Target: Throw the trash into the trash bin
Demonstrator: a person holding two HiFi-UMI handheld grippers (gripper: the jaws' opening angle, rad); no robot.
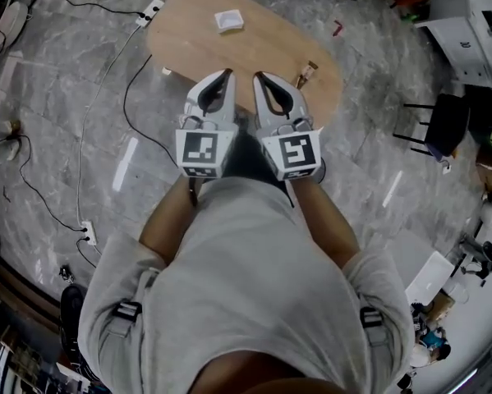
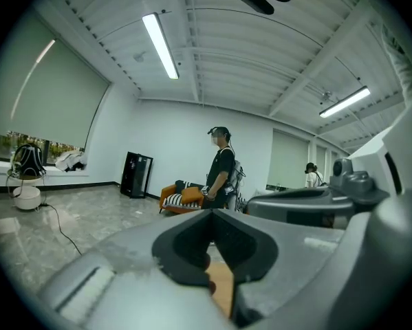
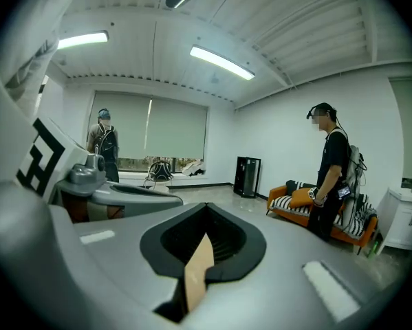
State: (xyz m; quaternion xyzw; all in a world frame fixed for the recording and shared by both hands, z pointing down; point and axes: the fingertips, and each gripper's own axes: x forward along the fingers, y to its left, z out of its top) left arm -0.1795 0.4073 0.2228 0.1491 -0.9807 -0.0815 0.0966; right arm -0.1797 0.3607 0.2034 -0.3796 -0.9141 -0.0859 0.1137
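Both arms reach forward side by side from the torso. The left gripper (image 1: 227,73) and right gripper (image 1: 259,76) point nearly level toward the oval worktop (image 1: 188,39), fingers clenched on nothing. The white trash (image 1: 228,20) lies flat at its far end, squarish, with no clear long axis.

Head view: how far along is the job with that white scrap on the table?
Nothing looks done yet: the white scrap lies on the wooden table. In hand: nothing; the left gripper and right gripper are both shut and empty, over the table's near edge. Left: grab the scrap and bin it; no bin is clearly visible.
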